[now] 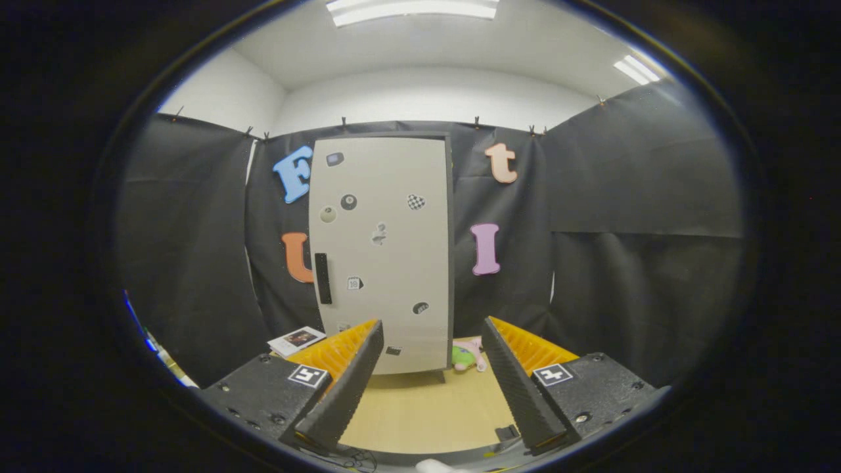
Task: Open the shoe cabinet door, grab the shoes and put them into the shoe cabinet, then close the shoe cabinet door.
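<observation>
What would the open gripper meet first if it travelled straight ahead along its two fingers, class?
Most likely the closed door of the shoe cabinet, standing beyond the fingers of the gripper. Only bare tabletop lies between them; depth is hard to judge. The pink-and-green shoe sits slightly aside.

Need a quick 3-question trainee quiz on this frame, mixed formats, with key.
1. True or false: the cabinet door is shut.
2. Multiple choice: the handle sits on the door's
A. left edge
B. right edge
C. top edge
3. Fill in: the gripper fingers are ____, with nothing between them.

Extra context: the shoes lie on the table by the cabinet's lower right corner, beyond the fingers; a booklet lies to the cabinet's left.

Key: 1 true; 2 A; 3 open.
</observation>
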Available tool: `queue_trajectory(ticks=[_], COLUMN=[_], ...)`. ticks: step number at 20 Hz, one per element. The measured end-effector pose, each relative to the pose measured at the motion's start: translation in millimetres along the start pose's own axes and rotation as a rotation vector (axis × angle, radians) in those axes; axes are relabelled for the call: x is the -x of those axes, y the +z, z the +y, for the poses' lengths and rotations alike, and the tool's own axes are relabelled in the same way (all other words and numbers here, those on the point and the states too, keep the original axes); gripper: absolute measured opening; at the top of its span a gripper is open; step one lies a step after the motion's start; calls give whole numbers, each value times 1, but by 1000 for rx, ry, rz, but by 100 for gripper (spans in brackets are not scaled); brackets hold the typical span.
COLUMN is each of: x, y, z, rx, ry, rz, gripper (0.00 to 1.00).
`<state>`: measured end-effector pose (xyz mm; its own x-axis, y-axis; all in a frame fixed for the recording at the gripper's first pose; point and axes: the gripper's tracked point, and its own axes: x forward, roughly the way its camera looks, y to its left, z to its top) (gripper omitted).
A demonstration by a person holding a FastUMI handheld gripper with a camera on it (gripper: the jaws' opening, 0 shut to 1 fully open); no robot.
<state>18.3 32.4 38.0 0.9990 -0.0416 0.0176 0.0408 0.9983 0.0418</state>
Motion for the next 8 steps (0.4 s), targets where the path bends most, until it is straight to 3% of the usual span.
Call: queue_trajectory(ticks=[8], x=[3], y=[-2], z=[-2], rx=[0], ry=[-6], rz=[4], gripper=[99])
